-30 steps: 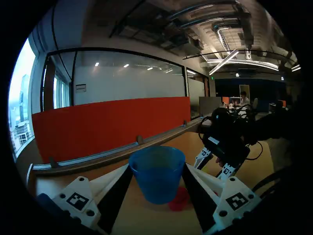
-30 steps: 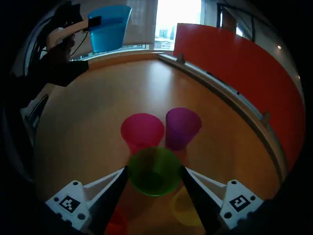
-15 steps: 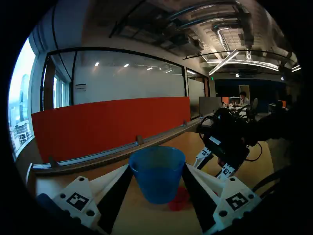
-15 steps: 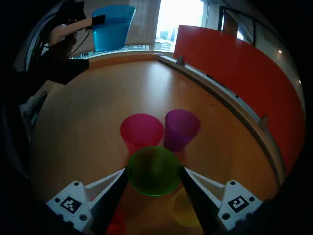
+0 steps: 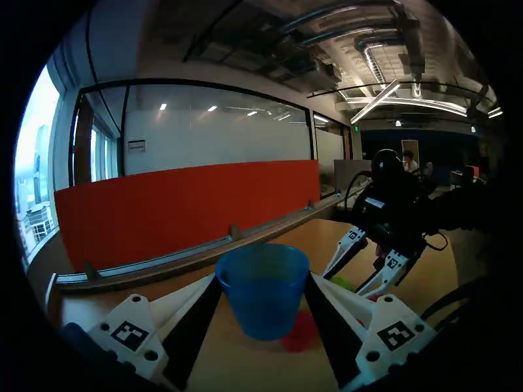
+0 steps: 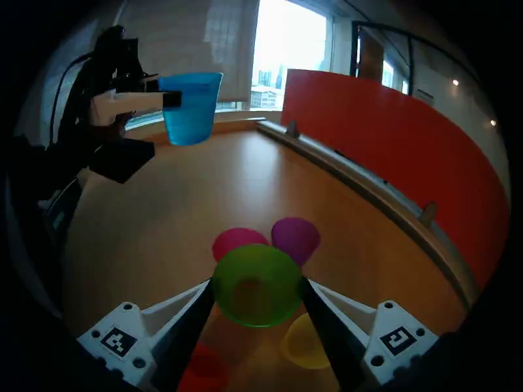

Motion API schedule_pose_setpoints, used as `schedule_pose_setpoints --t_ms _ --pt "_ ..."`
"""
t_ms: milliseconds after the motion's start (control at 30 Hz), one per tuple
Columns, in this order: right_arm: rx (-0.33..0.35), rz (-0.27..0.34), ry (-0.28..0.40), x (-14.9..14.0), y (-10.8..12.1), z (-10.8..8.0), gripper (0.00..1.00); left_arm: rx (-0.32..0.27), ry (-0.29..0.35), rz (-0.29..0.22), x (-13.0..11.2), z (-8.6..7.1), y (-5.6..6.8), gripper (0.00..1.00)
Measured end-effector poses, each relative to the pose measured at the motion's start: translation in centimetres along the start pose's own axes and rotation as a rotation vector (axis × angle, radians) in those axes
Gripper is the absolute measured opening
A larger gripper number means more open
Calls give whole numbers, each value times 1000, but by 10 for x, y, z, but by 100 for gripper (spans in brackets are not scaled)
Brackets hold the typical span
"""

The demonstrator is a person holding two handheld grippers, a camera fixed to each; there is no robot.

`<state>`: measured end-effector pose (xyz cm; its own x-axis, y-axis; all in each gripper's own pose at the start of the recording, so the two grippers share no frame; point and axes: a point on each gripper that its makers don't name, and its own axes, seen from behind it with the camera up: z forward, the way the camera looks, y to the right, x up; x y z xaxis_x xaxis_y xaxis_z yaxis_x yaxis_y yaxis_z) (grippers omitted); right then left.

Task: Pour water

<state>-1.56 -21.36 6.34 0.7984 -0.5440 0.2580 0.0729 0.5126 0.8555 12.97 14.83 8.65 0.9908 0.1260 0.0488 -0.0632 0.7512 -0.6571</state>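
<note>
The left gripper (image 5: 261, 287) is clamping a translucent blue plastic cup (image 5: 263, 310) between its two white fingers. The jaws are standing about a cup's width apart and pressing on the cup's sides. The cup is hanging upright, clear of the long wooden bench (image 6: 216, 176). How much water it is carrying cannot be told.

In the right gripper view, this blue cup is hovering over the far end of the bench, toward the window, well apart from the other cups.

The right gripper (image 6: 257, 287) is squeezing a translucent green plastic cup (image 6: 255, 307), rim up, with both fingers bearing on its walls, over the near part of the bench.

Just beyond the green cup, a pink plastic cup (image 6: 234, 239) and a purple plastic cup (image 6: 296, 235) are sitting side by side on the bench, the purple one closer to the edge carrying the red-orange partition (image 6: 405, 150).

Below the right gripper, a yellow plastic cup (image 6: 301, 341) is resting on the partition side and a red plastic cup (image 6: 206, 367) on the opposite side.
</note>
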Motion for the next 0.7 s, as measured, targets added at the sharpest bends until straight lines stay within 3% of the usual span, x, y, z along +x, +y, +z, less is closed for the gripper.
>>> schedule_pose_setpoints --t_ms 700 --pt "-63 43 227 59 -5 -57 95 1 11 12 15 -6 16 85"
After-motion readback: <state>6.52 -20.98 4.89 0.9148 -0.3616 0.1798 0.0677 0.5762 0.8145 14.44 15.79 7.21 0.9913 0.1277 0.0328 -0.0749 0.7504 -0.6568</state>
